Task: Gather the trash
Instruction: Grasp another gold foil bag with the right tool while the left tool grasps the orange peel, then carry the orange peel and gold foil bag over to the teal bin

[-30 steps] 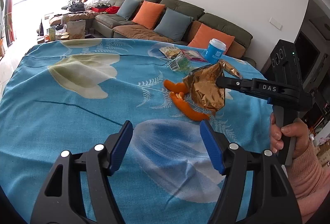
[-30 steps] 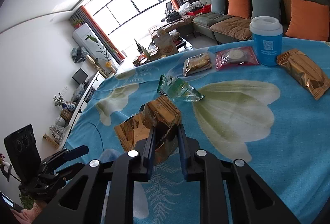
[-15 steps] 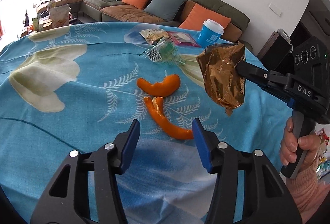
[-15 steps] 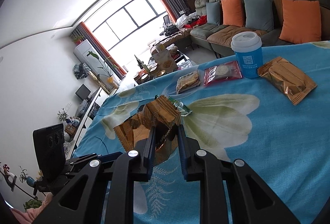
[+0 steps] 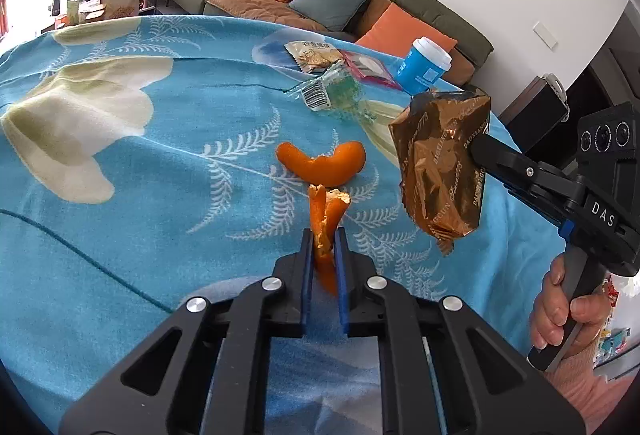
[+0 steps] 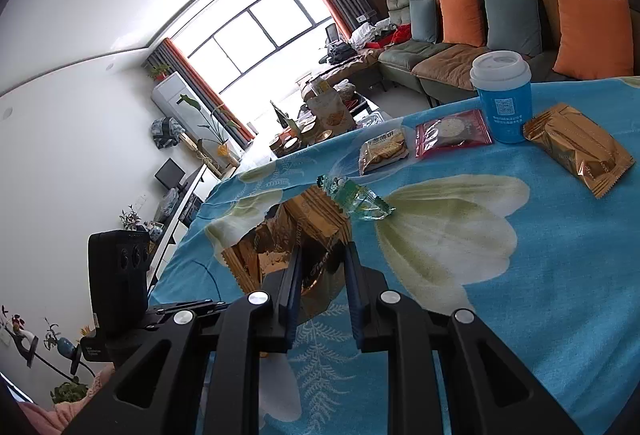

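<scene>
Left hand-held gripper point(image 5: 323, 235) has just been closing its jaws, and its blue pads now pinch a strip of orange peel point(image 5: 325, 231) that stands up between them over the blue flowered table point(image 5: 120, 195). Just beyond it a second, curved orange peel point(image 5: 322, 165) lies flat on the cloth. Further right, the right hand-held gripper point(image 6: 322, 259) is clamped on a crumpled gold wrapper point(image 5: 440, 171), held in the air clear of the table. Behind lie a clear green wrapper point(image 5: 332, 91), two sealed snack packets and a blue cup point(image 5: 422, 69).
</scene>
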Available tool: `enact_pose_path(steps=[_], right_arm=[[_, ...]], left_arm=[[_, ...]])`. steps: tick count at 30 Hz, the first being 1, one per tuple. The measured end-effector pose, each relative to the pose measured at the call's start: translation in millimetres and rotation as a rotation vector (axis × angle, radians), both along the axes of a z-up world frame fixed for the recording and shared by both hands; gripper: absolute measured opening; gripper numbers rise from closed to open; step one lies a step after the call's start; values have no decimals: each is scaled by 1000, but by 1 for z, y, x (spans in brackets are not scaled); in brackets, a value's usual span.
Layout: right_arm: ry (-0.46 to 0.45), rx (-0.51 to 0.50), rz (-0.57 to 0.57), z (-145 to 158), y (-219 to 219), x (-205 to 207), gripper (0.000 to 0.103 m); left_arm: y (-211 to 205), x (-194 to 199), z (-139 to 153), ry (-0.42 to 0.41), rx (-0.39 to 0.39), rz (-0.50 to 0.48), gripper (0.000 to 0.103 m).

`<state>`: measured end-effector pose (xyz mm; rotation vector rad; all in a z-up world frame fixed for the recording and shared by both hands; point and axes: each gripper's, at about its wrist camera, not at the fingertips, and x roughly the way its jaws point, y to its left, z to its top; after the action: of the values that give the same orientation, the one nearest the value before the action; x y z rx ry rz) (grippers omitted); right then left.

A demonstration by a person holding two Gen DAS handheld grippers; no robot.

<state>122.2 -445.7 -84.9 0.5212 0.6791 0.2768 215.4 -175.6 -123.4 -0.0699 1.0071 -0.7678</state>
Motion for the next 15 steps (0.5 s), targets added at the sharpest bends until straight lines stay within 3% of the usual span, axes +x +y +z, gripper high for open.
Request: enact_pose_path(steps=[15], right_arm=[[-26, 34, 108, 1, 48, 10, 19]], left_arm=[[93, -46, 43, -137, -24, 142, 10]])
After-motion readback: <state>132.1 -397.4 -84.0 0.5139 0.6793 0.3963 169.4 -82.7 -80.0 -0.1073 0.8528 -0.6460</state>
